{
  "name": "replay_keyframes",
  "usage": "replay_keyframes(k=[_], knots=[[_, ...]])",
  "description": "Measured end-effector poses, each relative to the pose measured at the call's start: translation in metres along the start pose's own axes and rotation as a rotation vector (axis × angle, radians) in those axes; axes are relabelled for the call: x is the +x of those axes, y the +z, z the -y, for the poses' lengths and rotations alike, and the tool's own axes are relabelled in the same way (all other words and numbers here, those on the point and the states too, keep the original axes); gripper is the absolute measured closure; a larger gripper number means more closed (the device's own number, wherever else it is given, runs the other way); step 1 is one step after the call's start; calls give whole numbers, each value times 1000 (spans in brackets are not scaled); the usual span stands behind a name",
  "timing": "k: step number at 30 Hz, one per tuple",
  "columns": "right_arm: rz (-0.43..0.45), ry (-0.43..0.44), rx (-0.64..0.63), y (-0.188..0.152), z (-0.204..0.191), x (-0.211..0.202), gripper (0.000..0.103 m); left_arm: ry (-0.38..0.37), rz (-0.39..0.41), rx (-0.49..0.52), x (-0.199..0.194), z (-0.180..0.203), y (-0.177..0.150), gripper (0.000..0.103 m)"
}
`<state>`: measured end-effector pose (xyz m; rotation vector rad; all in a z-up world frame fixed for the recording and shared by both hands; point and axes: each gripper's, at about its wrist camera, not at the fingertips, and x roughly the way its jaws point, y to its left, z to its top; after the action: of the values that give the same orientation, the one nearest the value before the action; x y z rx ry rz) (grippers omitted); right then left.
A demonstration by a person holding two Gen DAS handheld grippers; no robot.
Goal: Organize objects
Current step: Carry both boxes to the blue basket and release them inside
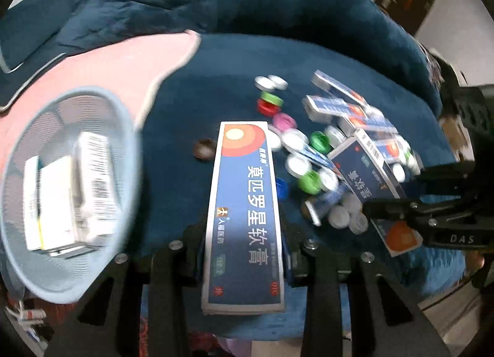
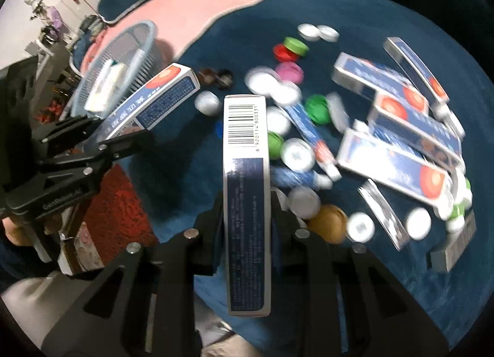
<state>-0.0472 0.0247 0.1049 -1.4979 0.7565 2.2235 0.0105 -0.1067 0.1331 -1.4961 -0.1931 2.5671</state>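
Left to right: basket [image 1: 66, 190] already holding a few boxes; my left gripper [image 1: 244, 252], jaws clamped on a blue box [image 1: 244, 202]; my right gripper [image 2: 247, 218], jaws gripping another box [image 2: 245, 202]. Bottle caps [image 2: 293, 153] and loose boxes [image 2: 398, 168] remain on the bed [image 1: 216, 79]. Only the right view shows the barcode

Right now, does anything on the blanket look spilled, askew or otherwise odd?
Yes: ointment boxes and bottle caps lie jumbled on the blue blanket, boxes overlapping at angles. Only a few boxes sit in the blue basket.
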Motion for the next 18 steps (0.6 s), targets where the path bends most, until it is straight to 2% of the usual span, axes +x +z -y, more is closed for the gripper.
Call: replay_keyframes(k=[5, 9, 13, 18], knots=[[42, 90, -30, 38, -40, 3, 78, 50, 80, -123, -31, -58, 8, 65], [60, 177, -54, 72, -79, 17, 78, 119, 148, -244, -59, -120, 10, 65], [78, 276, -53, 105, -120, 34, 78, 199, 192, -365, -79, -183, 4, 65], [74, 357, -9, 132, -150, 60, 78, 262, 211, -445, -83, -230, -6, 65]])
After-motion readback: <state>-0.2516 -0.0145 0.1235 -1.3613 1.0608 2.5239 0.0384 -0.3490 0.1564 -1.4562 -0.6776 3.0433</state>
